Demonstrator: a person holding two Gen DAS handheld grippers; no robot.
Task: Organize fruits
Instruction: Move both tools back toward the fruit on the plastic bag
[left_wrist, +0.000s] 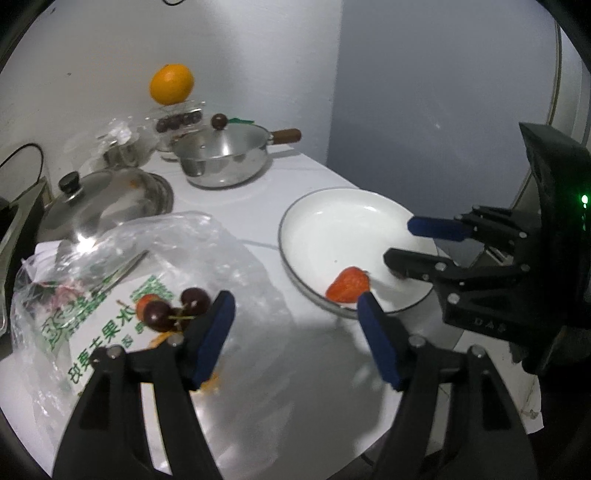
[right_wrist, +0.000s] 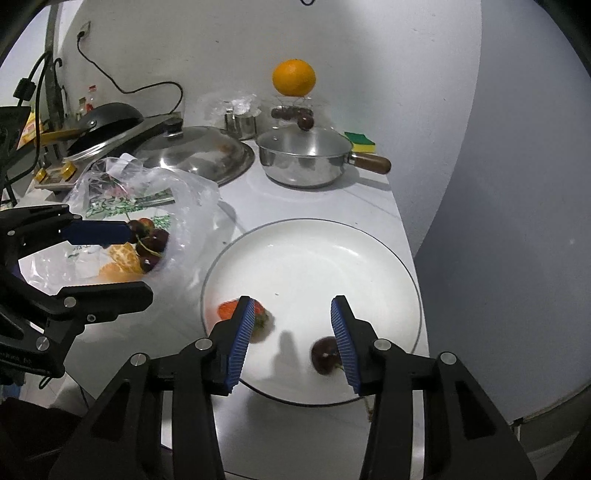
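Fruit lies in two places on the white desk (right_wrist: 325, 206): a strawberry (right_wrist: 231, 310) and a dark cherry (right_wrist: 325, 354) rest in the white plate (right_wrist: 314, 229) at lower centre of the right wrist view, and more cherries (left_wrist: 173, 308) sit on the clear plastic bag (left_wrist: 110, 258) at lower left of the left wrist view, beside some peeled orange segments (right_wrist: 123, 260).

Left gripper (left_wrist: 295, 325) hangs over bare desk between bag and plate, its fingers (left_wrist: 214, 332) spread fairly wide with nothing between them. Right gripper (right_wrist: 293, 332) hovers low over the plate, fingers partly apart and empty; the cherry lies just beside the right-hand finger, not pinched.

Cherries look small, smooth and firm, likely to roll or slip, so a grip across the round body seems safest. Their stems are thin, and which way they point is hard to make out. Strawberries bruise easily; a soft hold across the shoulders suits it. In the left wrist view its long axis runs lower left to upper right, tip toward lower left.
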